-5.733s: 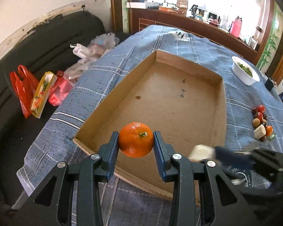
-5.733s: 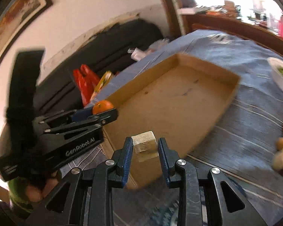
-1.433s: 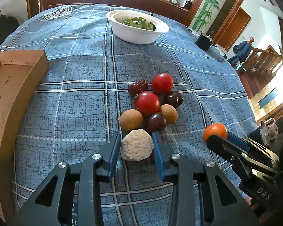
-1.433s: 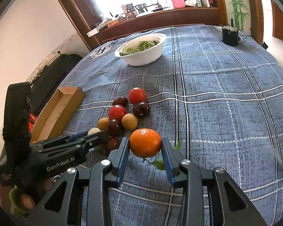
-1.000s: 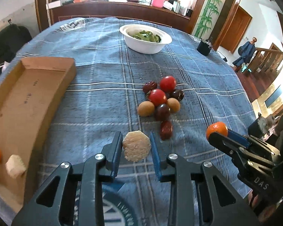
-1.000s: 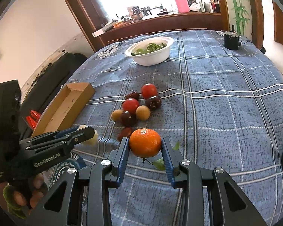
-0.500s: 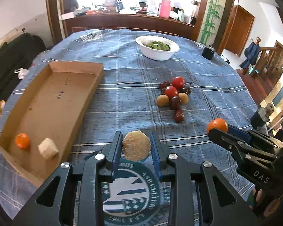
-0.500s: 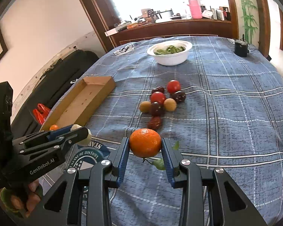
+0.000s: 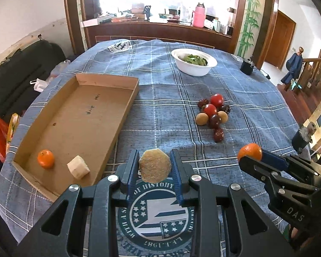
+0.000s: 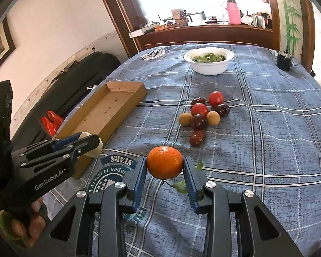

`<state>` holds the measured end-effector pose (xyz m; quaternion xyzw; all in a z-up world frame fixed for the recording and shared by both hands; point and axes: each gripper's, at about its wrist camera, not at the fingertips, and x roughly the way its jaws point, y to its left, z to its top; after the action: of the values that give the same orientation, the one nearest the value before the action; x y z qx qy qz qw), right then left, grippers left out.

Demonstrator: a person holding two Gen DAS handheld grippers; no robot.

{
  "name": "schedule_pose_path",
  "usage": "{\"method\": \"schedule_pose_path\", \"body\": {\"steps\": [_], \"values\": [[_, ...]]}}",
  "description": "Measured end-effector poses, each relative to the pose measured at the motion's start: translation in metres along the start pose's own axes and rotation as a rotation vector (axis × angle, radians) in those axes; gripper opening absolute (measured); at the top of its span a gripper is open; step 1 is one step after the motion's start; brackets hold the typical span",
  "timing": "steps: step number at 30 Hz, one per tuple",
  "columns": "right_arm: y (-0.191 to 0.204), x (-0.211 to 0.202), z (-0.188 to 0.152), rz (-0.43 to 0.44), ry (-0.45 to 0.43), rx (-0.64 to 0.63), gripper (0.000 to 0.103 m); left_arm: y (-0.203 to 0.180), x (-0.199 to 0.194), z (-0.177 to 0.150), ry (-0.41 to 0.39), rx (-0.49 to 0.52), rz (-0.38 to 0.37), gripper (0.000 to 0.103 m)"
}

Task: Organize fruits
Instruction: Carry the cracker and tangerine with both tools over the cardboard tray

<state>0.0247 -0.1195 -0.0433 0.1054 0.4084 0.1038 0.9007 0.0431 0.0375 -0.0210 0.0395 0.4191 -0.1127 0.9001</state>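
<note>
Nearest: left gripper (image 9: 154, 170) clamps a pale cut fruit piece (image 9: 155, 165) in its fingers, raised above the surface (image 9: 164, 98). Right gripper (image 10: 165, 178) grips a mandarin (image 10: 165, 162), likewise raised. Cardboard tray (image 9: 126, 98) holds one small orange (image 9: 45, 158) and one pale chunk (image 9: 78, 169). Beyond, eight small fruits (image 9: 213, 114) remain unsorted. Judgement: roughly a third complete.

A white round bowl of green leaves (image 9: 193, 62) sits at the far side of the blue plaid tablecloth (image 9: 160, 90). Beyond the bowl, a pink flask (image 9: 198, 15) stands on the dark wooden counter (image 9: 160, 30); right of it rests a small black device (image 9: 247, 65).
</note>
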Motion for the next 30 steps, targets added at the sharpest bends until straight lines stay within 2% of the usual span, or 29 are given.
{"method": "schedule_pose_path", "body": {"steps": [18, 26, 30], "values": [[0.027, 0.004, -0.002, -0.011, 0.004, -0.048, 0.035, 0.025, -0.009, -0.004, -0.013, -0.048, 0.014, 0.027], [0.049, 0.008, -0.002, -0.205, -0.051, -0.154, 0.035, 0.037, -0.008, -0.004, -0.01, -0.064, 0.038, 0.027], [0.053, 0.011, -0.002, -0.255, -0.06, -0.177, 0.035, 0.041, -0.009, -0.005, -0.007, -0.065, 0.05, 0.027]]}}
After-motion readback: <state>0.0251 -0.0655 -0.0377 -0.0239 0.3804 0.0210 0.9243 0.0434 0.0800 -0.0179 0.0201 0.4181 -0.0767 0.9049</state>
